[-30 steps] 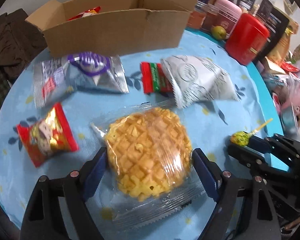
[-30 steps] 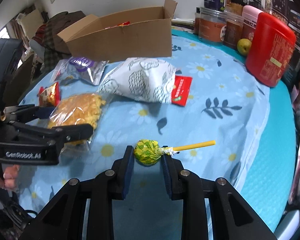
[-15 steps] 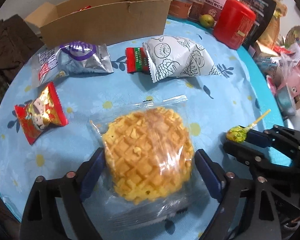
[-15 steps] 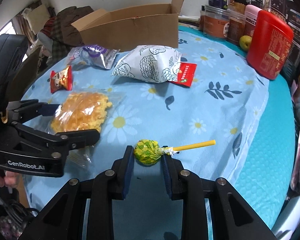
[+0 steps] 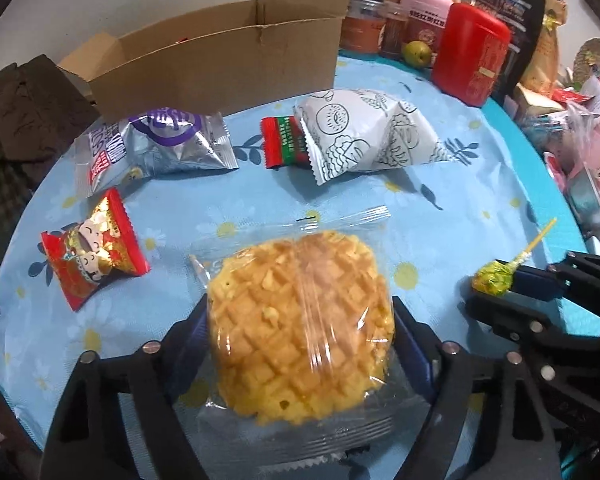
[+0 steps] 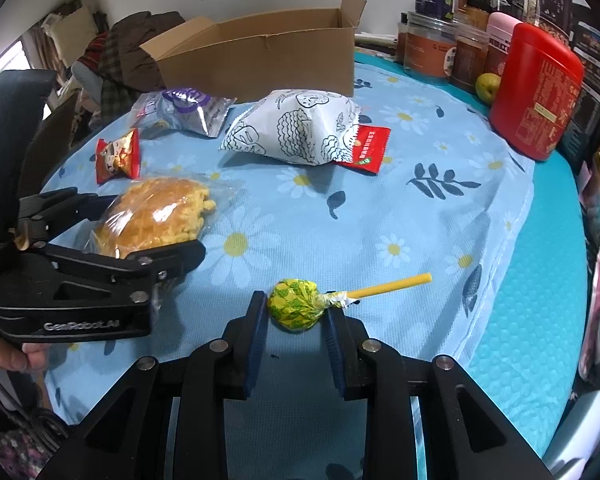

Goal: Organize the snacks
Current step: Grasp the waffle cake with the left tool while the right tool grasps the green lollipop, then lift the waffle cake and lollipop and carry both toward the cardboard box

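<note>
A round yellow bread in clear wrap (image 5: 300,328) sits between the fingers of my left gripper (image 5: 300,312). The jaws are closing and both pads touch its sides. In the right wrist view the bread (image 6: 156,216) tilts up off the cloth in my left gripper (image 6: 154,224). My right gripper (image 6: 294,312) is shut on the green-yellow head of a lollipop (image 6: 294,310), whose yellow stick points right. The lollipop (image 5: 492,280) also shows at the right of the left wrist view. An open cardboard box (image 5: 220,68) stands at the back of the table.
On the blue flowered cloth lie a silver-purple packet (image 5: 156,144), a small red packet (image 5: 94,258), a red-green sachet (image 5: 282,142) and a white printed bag (image 5: 364,136). A red canister (image 5: 472,60), jars and a green fruit (image 5: 416,52) stand at the back right.
The left jaws widened, then narrowed onto the bread, which now tilts up off the cloth. The left view has pulled back a little from the box. The right gripper still holds the lollipop in place.
</note>
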